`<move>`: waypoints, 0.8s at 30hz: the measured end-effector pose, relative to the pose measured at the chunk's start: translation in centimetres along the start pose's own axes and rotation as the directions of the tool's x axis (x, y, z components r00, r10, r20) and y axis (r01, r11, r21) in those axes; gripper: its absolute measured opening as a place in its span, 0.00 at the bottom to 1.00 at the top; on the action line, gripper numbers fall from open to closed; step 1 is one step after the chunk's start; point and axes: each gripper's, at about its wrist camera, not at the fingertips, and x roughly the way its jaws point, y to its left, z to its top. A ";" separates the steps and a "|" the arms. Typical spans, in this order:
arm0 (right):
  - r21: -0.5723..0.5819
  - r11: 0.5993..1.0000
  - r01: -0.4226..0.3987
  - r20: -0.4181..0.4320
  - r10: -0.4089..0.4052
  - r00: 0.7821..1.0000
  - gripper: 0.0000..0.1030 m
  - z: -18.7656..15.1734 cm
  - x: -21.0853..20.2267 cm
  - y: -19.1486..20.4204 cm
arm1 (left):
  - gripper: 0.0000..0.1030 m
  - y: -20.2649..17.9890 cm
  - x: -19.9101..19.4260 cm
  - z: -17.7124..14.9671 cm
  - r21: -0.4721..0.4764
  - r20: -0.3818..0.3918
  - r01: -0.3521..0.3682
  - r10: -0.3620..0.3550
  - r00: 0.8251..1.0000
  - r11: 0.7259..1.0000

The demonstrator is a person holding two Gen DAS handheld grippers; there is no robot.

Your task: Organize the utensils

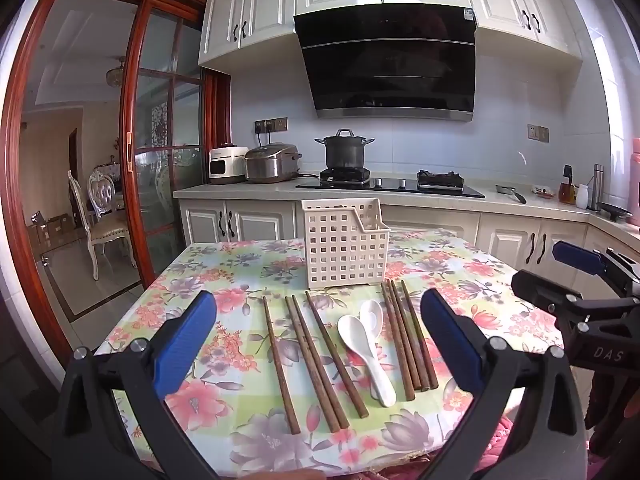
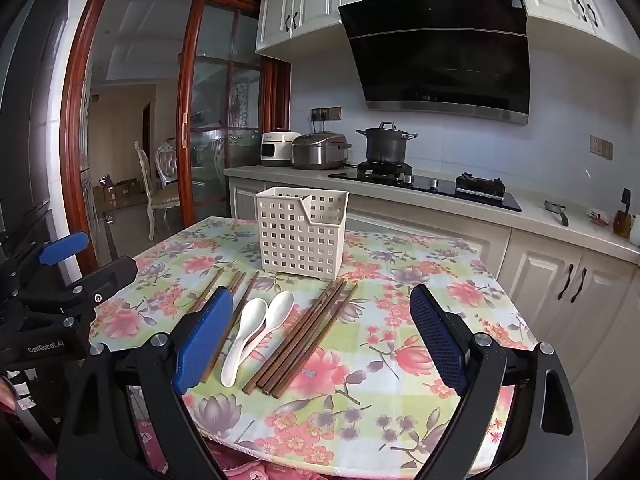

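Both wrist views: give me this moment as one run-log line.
left gripper open, empty | right gripper open, empty | chopsticks and spoons lying on tablecloth | basket upright behind them

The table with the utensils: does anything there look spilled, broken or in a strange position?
Nothing spilled or broken. The chopsticks lie loose in two groups, and the two white spoons overlap between them. The basket stands upright behind them.

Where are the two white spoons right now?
In the left wrist view the white spoons lie overlapping on the floral tablecloth, between loose chopsticks on their left and a bunched set on their right, in front of the slotted basket.
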 end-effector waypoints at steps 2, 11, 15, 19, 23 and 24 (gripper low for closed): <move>0.001 1.000 0.000 -0.001 0.000 1.000 0.82 0.0 -0.1 0.1 | 0.96 0.0 0.0 -0.1 0.003 0.000 0.000 0.000 1.000 1.000; 0.004 1.000 0.000 -0.001 0.000 1.000 0.82 -0.1 -0.1 0.0 | 0.96 -0.1 0.0 -0.1 0.005 -0.001 0.002 -0.002 1.000 1.000; 0.004 1.000 -0.001 -0.003 0.001 1.000 0.82 0.0 0.0 -0.1 | 0.96 -0.2 0.0 0.0 0.004 -0.003 0.004 -0.004 1.000 1.000; 0.004 1.000 -0.001 -0.002 0.001 1.000 0.82 0.0 0.0 -0.1 | 0.96 -0.2 0.0 0.0 0.005 -0.003 0.007 -0.007 1.000 1.000; 0.005 1.000 -0.002 -0.003 0.002 1.000 0.82 0.0 -0.1 -0.1 | 0.96 -0.3 -0.4 0.3 0.006 0.002 0.008 -0.008 1.000 1.000; 0.005 1.000 -0.002 -0.002 0.002 1.000 0.82 -0.1 0.0 -0.1 | 0.96 -0.3 -0.4 0.4 0.006 0.002 0.008 -0.008 1.000 1.000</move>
